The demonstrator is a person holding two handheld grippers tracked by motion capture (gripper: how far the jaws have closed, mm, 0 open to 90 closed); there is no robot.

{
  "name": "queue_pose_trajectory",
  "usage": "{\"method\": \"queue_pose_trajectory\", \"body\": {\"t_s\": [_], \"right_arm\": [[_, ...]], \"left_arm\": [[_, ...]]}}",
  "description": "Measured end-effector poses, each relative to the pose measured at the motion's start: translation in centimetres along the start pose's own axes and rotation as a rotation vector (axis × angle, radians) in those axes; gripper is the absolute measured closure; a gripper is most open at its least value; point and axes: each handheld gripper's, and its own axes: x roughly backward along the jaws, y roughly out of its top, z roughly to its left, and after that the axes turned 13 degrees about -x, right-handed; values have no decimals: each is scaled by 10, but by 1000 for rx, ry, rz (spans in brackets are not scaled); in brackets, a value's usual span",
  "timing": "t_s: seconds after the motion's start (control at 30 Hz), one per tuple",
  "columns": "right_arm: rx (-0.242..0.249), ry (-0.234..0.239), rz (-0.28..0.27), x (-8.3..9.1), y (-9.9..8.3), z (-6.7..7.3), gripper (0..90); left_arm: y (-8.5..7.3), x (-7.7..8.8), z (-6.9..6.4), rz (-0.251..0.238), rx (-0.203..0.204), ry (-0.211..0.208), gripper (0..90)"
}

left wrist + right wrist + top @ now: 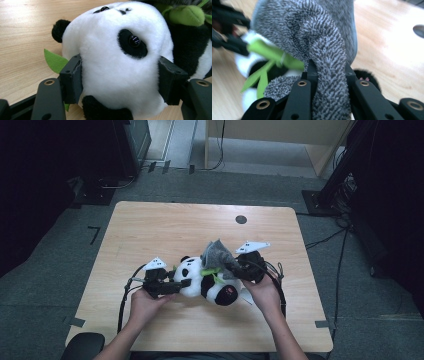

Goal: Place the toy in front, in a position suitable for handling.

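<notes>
Centrally on the light wooden table (150, 227), a black-and-white plush panda (202, 282) lies lengthwise between the tools, the left gripper (120, 82) clamping its head while the right gripper (329, 75) pinches grey fuzzy cloth (322, 37) above its body.

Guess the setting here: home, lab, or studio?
Likely a lab or recording room: a lone wooden table on grey carpet, dark stands with trailing cables around it, and tape marks on the floor.
</notes>
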Motion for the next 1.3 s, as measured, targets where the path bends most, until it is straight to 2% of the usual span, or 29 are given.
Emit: {"method": "queue_pose_trajectory", "body": {"t_s": [0.07,0.17,0.3,0.4,0.47,0.53,0.6,0.63,0.73,0.8,0.87,1.0,1.07,1.13,1.3], "right_arm": [[10,12,-36,7,6,7,768],[46,54,-83,12,16,23,767],[93,120,-101,5,28,45,766],[116,166,-72,-12,32,60,766],[123,195,-23,-27,29,68,764],[137,200,32,-43,23,73,761],[113,237,100,-58,18,71,760],[111,249,108,-60,17,71,761],[136,217,111,-57,19,68,763],[133,215,111,-57,19,62,763],[114,213,109,-53,18,55,761],[75,172,101,-43,17,38,757],[47,169,99,-38,15,31,757],[40,150,94,-32,13,24,757],[-4,136,91,-20,10,5,758]], "left_arm": [[0,-1,-1,-4,-10,2,318],[0,-2,-3,-15,-26,-3,302],[0,0,-5,-11,-54,4,286],[-2,1,-6,-19,-63,10,283],[-3,1,-6,-26,-64,11,282],[-4,1,-7,-32,-61,15,281],[-6,0,-8,-18,-81,26,280],[-7,0,-7,-27,-75,25,281],[-6,-1,-8,-19,-61,34,303],[-5,-2,-8,-9,-63,39,311],[-4,-2,-7,-1,-55,34,312],[-4,-2,-6,4,-52,28,313],[-4,-1,-6,9,-56,27,313],[-3,-1,-6,11,-56,24,313],[-3,-1,-5,7,-53,18,311]]}}
